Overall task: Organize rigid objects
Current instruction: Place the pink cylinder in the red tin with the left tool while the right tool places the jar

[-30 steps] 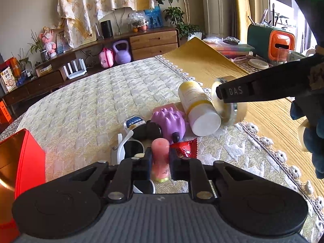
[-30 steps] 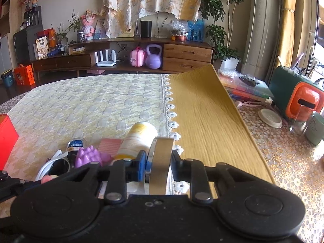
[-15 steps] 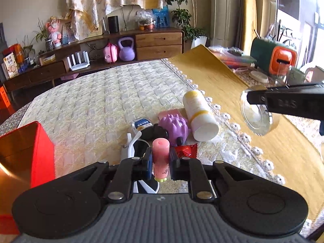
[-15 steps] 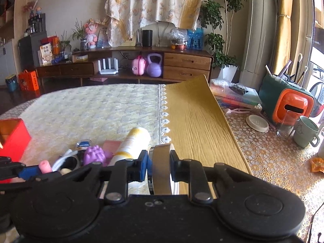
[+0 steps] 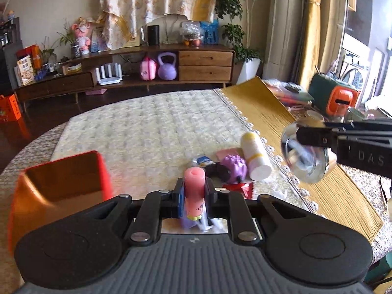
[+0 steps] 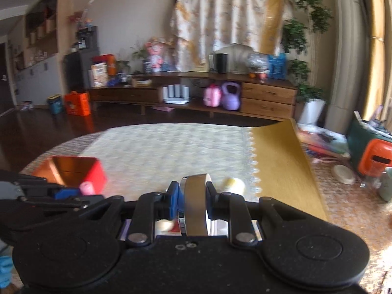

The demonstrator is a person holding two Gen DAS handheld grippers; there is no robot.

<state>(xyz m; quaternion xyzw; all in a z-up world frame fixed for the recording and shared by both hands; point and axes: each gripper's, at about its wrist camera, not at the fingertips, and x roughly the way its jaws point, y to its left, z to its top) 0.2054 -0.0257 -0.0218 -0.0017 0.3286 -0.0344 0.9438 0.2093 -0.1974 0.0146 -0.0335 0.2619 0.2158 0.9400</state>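
My left gripper [image 5: 194,191] is shut on a pink tube [image 5: 194,183] and holds it above the table; the tube also shows in the right wrist view [image 6: 87,188]. My right gripper [image 6: 192,196] is shut on a round metal tin [image 6: 194,205], held on edge in the air; the tin shows at the right of the left wrist view [image 5: 303,156]. An open red box [image 5: 63,183] stands on the table at the left, also in the right wrist view [image 6: 73,171]. A white and yellow bottle [image 5: 254,156], a purple spiky toy [image 5: 234,169] and a red packet [image 5: 238,188] lie on the tablecloth.
A yellow mat [image 5: 294,147] covers the table's right side. A green and orange holder [image 5: 335,98], a cup and a lid stand at the far right. A wooden sideboard [image 5: 147,73] lines the far wall.
Both grippers have risen with their loads and shifted left, toward the red box. The pile of objects now looks smaller and farther below.
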